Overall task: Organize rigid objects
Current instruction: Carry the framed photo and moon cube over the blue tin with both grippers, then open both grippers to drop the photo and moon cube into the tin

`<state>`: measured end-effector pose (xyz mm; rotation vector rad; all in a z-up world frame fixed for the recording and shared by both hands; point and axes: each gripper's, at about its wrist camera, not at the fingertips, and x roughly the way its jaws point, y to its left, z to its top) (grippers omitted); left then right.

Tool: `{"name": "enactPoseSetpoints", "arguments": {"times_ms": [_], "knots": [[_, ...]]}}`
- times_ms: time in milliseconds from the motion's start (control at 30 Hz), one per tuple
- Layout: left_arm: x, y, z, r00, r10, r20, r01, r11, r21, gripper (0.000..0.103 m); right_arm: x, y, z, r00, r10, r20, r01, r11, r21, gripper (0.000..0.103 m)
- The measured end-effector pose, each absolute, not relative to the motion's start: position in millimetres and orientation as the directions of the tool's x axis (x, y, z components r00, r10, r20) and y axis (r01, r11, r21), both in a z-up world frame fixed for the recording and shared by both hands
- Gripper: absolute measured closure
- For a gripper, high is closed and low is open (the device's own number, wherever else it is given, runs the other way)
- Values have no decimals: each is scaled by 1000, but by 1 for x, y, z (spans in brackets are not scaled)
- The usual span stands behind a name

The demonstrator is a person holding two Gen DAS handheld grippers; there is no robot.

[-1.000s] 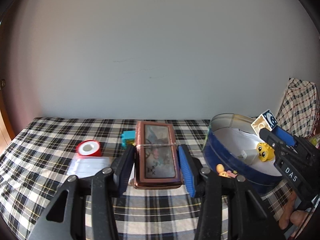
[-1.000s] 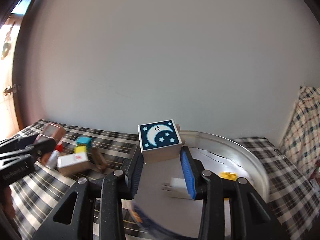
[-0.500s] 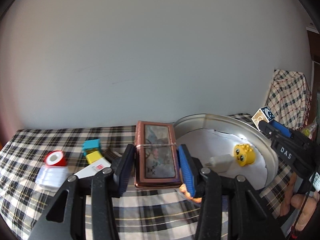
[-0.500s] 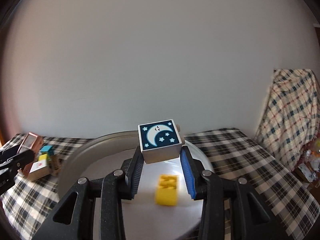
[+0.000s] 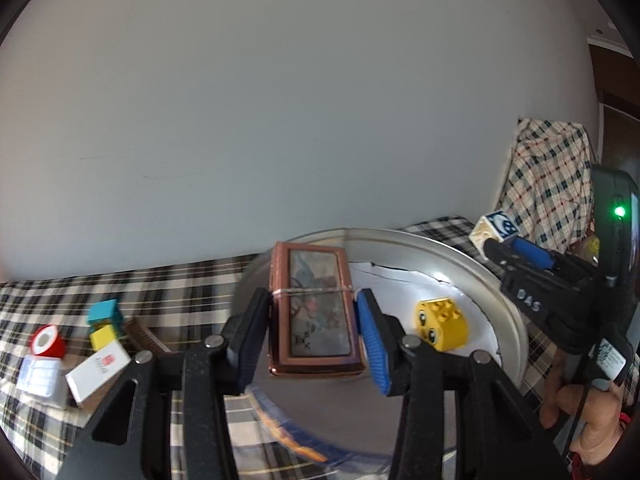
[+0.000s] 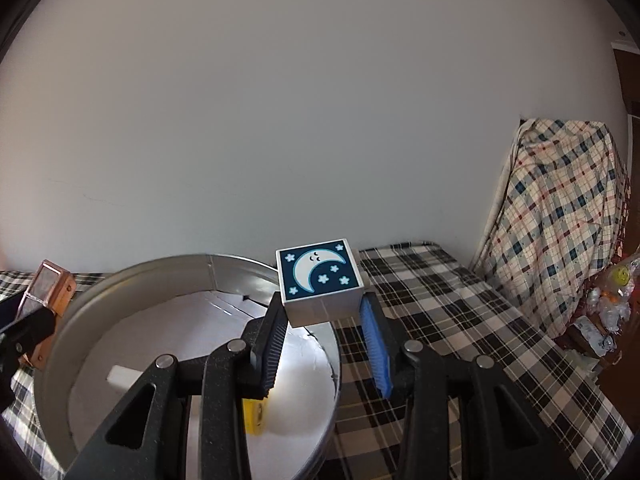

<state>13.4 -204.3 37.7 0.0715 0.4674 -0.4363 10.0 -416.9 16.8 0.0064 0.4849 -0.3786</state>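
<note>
Both tools had swung rightward since the earlier frames, so the round metal tin (image 5: 496, 280) now sat directly beneath them on the plaid-covered bed (image 6: 460, 320). Largest in view, the tin held a yellow face brick (image 5: 440, 324) on its white lining. The left tool (image 5: 314, 334) was held level over the tin's near side, clamped on a copper-framed case (image 5: 314, 308). The right tool (image 6: 322, 332) hovered above the tin's far rim, pinching a moon-printed cube (image 6: 320, 282). Small blocks, including a white box (image 5: 98, 372), lay on the bed to the left.
</note>
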Motion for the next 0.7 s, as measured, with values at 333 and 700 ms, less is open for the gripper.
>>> {"name": "enactPoseSetpoints", "arguments": {"times_ms": [333, 700], "knots": [[35, -226, 24, 778, -346, -525, 409, 913, 3, 59, 32, -418, 2, 781, -303, -546, 315, 946, -75, 63], [50, -231, 8, 757, -273, -594, 365, 930, 36, 59, 38, -402, -4, 774, -239, -586, 256, 965, -55, 63]]}}
